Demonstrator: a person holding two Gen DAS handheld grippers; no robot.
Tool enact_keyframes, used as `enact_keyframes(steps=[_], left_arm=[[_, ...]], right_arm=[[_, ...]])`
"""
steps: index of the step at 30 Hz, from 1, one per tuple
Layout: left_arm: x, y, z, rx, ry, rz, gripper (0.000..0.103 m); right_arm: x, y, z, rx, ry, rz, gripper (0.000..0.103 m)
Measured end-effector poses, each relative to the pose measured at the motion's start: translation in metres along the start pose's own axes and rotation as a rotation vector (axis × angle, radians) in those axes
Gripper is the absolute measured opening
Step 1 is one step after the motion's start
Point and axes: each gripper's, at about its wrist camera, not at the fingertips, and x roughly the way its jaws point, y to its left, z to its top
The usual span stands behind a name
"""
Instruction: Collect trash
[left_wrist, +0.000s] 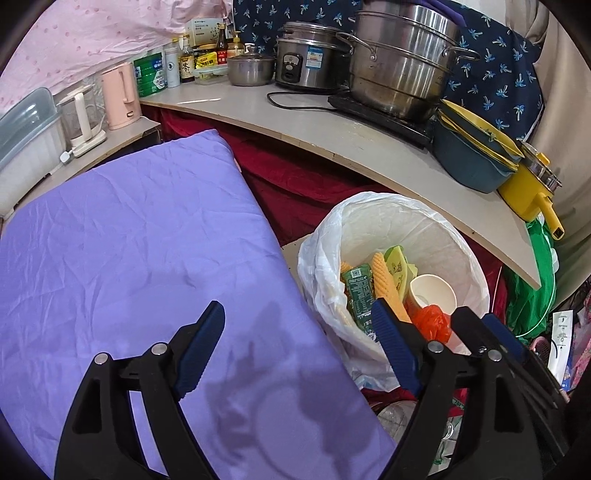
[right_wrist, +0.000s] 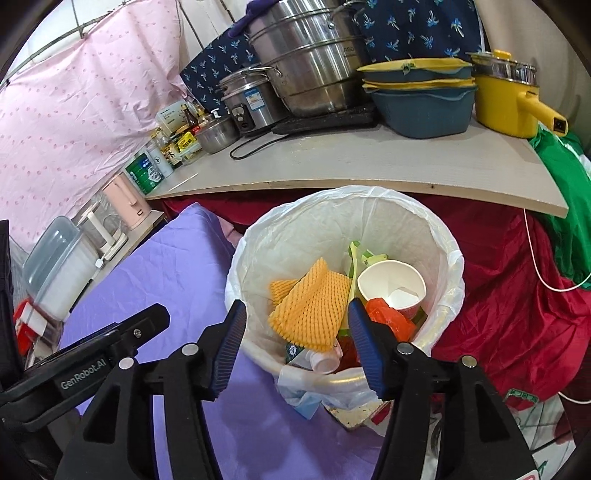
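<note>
Left gripper (left_wrist: 299, 347): jaws spread wide, nothing between them; one blue finger over the purple cloth (left_wrist: 129, 258), the other over the near rim of the trash bin (left_wrist: 469, 254).

Right gripper (right_wrist: 297, 349): jaws wide apart and empty, poised above the bin's near rim (right_wrist: 343, 380), touching nothing that shows.

Trash: already inside the bin, which has a white plastic liner. An orange foam fruit net (right_wrist: 314, 306) lies on top, beside a white paper cup (right_wrist: 391, 288), a red plastic scrap (right_wrist: 388, 317), a green wrapper (left_wrist: 360, 291) and a small white bottle (right_wrist: 325, 363).

Edges: the bin stands just beside the purple cloth's edge and under the overhanging wooden countertop (right_wrist: 369, 162); red fabric (right_wrist: 517, 295) lies to its right.

Open room: the bin's mouth is unobstructed from above (the counter edge sits behind it).

Hidden: lower trash layers are covered by the foam net; the left gripper's body (right_wrist: 92, 354) crosses the right view's lower left corner.
</note>
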Motion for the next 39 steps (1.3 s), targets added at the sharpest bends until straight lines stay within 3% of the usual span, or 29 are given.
enact_keyframes(steps=[4,7,13,39], left_arm=[[-0.014,0.004,-0.006,0.008,-0.013,0.021,0.078],[-0.026,0.008,-0.012,0.006,-0.031,0.039,0.087],[-0.045,0.012,-0.026,0.033,-0.047,0.083,0.089],[-0.065,0.033,-0.060,0.000,-0.027,0.138,0.091]], right_arm=[[-0.016,0.005,-0.003,-0.013,-0.011,-0.009,0.064],[-0.027,0.009,-0.008,-0.021,-0.012,-0.012,0.069],[-0.045,0.017,-0.017,-0.050,-0.023,-0.042,0.083],[-0.064,0.036,-0.048,-0.150,0.010,-0.084,0.091]])
